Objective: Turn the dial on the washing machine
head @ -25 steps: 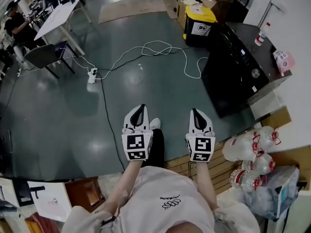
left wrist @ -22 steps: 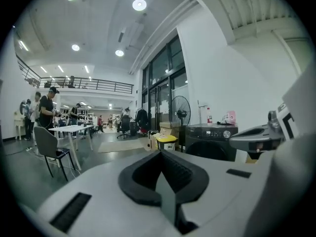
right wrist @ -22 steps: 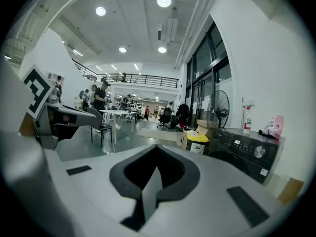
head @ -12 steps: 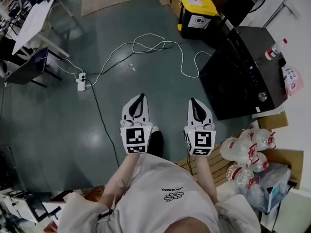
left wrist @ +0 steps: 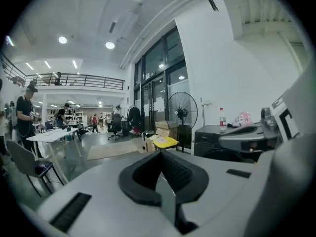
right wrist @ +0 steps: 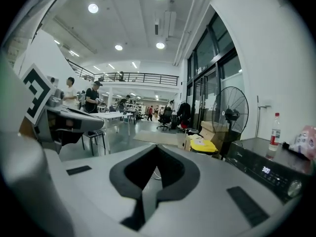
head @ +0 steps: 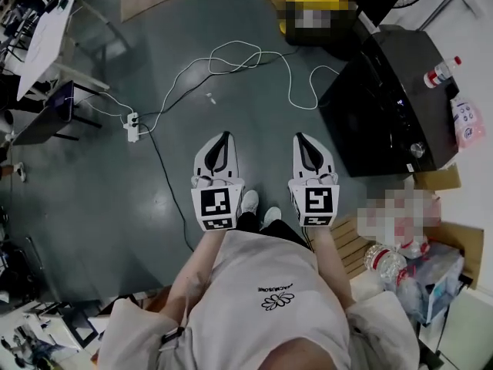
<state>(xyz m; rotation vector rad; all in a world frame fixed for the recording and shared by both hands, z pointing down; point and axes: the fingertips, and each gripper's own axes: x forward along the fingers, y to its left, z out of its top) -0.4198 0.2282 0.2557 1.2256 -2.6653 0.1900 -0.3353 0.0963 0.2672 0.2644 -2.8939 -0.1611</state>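
While I'm standing on this grey-green floor point(head: 92, 199), the biggest thing near me is the black washing machine point(head: 377, 114). It sits off to my right against the white wall, well apart from both grippers. Way over at the far left there's a white desk point(head: 46, 33).

I've got the left gripper point(head: 223, 137) and the right gripper point(head: 300, 139) side by side out in front of me, over bare floor, both pointing forward. Each gripper's own view shows its jaws closed right up, tip against tip, with nothing held between them.

A white cable point(head: 231, 66) loops across the floor ahead of the grippers and runs out left to a power strip point(head: 132, 122). On top of the machine a bottle point(head: 439, 72) with a red cap stands upright, and a pink packet point(head: 467, 120) lies near it.

The dial point(head: 417, 149) is the small round silver knob on the machine's control panel, at the end nearest me. Neither gripper is anywhere close to it.
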